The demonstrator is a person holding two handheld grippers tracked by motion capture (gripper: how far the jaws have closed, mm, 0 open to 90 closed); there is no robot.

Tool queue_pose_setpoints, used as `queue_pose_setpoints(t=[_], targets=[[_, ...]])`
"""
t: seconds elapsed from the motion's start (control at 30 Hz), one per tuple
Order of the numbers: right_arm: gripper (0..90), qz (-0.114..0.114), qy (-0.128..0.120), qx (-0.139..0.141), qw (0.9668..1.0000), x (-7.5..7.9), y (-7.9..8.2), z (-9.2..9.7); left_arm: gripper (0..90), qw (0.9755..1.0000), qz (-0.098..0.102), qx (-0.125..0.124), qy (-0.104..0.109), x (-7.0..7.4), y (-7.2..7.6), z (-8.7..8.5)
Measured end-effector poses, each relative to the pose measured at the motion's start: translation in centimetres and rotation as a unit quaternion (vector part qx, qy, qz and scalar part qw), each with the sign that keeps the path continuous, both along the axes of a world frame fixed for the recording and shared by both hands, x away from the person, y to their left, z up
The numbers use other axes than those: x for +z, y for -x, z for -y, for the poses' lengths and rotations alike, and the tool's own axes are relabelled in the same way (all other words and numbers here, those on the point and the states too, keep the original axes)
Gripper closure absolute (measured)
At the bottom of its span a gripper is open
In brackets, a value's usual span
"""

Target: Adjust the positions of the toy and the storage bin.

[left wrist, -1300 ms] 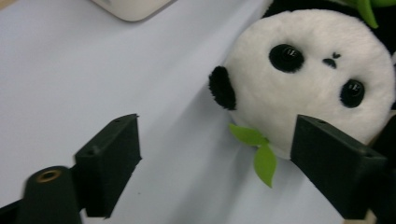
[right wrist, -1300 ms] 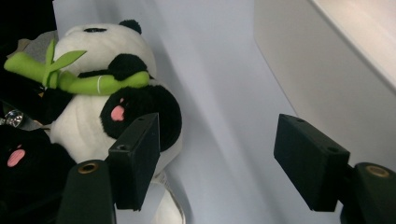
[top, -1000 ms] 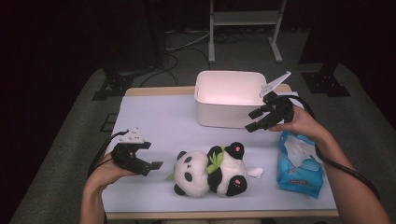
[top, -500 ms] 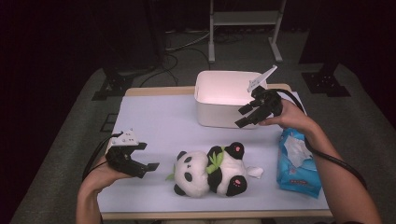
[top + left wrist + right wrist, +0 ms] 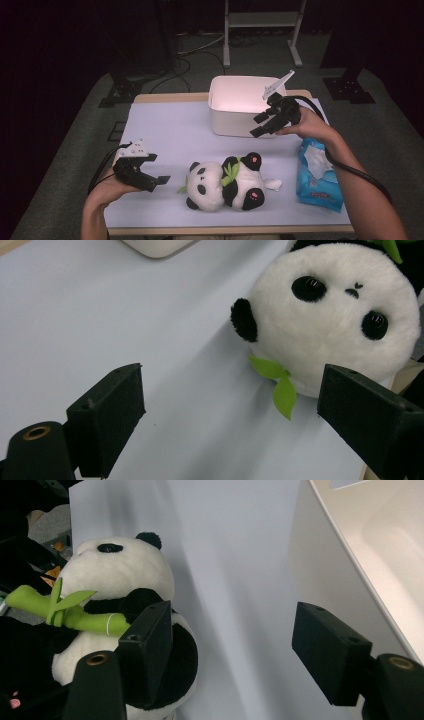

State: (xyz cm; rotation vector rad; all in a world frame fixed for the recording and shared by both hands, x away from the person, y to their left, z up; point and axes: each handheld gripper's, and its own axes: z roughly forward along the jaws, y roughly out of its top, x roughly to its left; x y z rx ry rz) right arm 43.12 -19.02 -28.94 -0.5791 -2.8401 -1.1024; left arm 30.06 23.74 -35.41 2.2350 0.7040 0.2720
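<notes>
Here the plush panda [image 5: 225, 183] lay on its back near the front edge of the pale table [image 5: 170, 125], head toward my left, a green bamboo sprig [image 5: 230, 171] across its chest. My left gripper [image 5: 152, 178] hovered just beside the panda's head, not touching it, its jaws spread wide with nothing between them; in the left gripper view the white face [image 5: 335, 315] sat between and beyond the two black jaws, with a green leaf [image 5: 279, 385] poking out beneath it. My right gripper [image 5: 260, 125] hung over the table in front of the white bin [image 5: 235, 117], close to its near wall, jaws likewise wide apart and empty; the right gripper view looked past them at the panda [image 5: 120, 610] on one side and the bin's wall [image 5: 320, 575] on the other. A blue tissue pack [image 5: 318, 174] lay to the right of the panda, under my right forearm, well apart from the left gripper.
</notes>
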Motion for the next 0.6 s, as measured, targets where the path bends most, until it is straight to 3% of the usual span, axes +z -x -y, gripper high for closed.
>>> queue_pose_setpoints(t=[0.23,0.6], targets=[[32.2,0.008,0.002,0.003,1.0,0.3,0.0,0.1,10.6,1.0,0.0,0.004,-0.006,-0.1,0.0,0.0],[34.0,0.018,0.015,0.002,0.9997,1.2,-1.2,-0.4,10.6,0.9999,-0.004,0.01,-0.01,-0.4,0.0,-0.1]])
